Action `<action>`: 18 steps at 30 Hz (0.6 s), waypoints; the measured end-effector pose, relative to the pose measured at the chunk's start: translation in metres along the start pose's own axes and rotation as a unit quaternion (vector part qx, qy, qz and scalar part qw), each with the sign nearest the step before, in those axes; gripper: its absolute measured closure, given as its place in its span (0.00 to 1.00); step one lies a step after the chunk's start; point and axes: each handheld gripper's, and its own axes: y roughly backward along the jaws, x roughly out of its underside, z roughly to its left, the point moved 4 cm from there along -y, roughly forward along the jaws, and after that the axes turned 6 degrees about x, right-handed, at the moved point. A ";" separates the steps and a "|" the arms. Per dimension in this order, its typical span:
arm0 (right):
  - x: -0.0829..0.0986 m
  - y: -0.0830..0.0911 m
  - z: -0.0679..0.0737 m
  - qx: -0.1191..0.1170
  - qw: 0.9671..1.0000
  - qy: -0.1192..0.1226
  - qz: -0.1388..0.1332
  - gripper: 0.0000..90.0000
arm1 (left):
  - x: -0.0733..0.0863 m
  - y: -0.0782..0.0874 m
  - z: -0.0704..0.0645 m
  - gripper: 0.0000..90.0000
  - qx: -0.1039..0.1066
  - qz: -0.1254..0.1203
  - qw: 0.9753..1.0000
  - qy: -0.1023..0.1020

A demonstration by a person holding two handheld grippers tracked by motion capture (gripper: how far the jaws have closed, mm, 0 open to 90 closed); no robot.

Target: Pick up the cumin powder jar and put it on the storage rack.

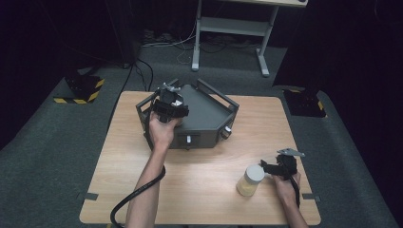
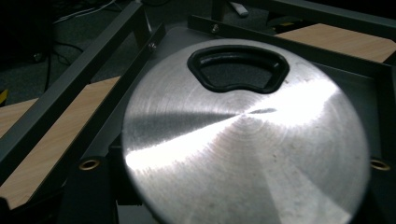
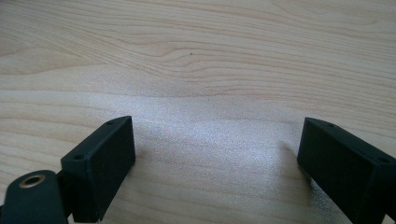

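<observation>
Two black jaws of the right gripper are standing wide apart in the right gripper view, with nothing between them but the pale wooden table. From the high view, that right gripper is sitting low near the table's right front, just beside a jar with a white lid and yellowish contents; whether they are touching is hard to tell. Farther back, the left gripper is hovering over the dark grey frame at the table's middle rear. Its own view is looking down on a brushed metal disc with a black-rimmed opening, lying inside the frame's rails. Its jaws are out of sight, so I cannot tell whether this gripper is open or closed.
</observation>
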 end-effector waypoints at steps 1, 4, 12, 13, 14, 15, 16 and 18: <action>0.000 0.000 0.000 0.000 1.000 0.000 0.000 0.12 | 0.000 0.000 0.000 0.36 0.000 0.000 1.000 0.000; 0.000 0.000 0.000 -0.001 1.000 0.000 0.000 0.12 | 0.004 -0.008 0.003 0.36 -0.004 0.002 1.000 0.008; 0.000 0.000 0.000 -0.001 1.000 0.000 0.000 0.12 | 0.008 -0.012 0.006 0.35 -0.007 -0.002 1.000 0.012; 0.000 0.000 0.000 -0.001 1.000 0.000 0.000 0.12 | 0.009 -0.013 0.006 0.35 -0.007 -0.001 1.000 0.012; 0.000 0.000 0.000 -0.001 1.000 0.000 0.000 0.12 | 0.010 -0.013 0.006 0.35 -0.006 -0.003 1.000 0.013; 0.000 0.000 0.000 -0.001 1.000 0.000 0.000 0.12 | 0.010 -0.013 0.006 0.35 -0.006 -0.003 1.000 0.013; 0.000 0.000 0.000 -0.001 1.000 0.001 0.000 0.12 | 0.010 -0.013 0.007 0.35 -0.005 -0.005 1.000 0.013; 0.000 0.000 0.000 -0.001 1.000 0.001 0.000 0.12 | 0.012 -0.014 0.007 0.35 -0.004 -0.008 1.000 0.012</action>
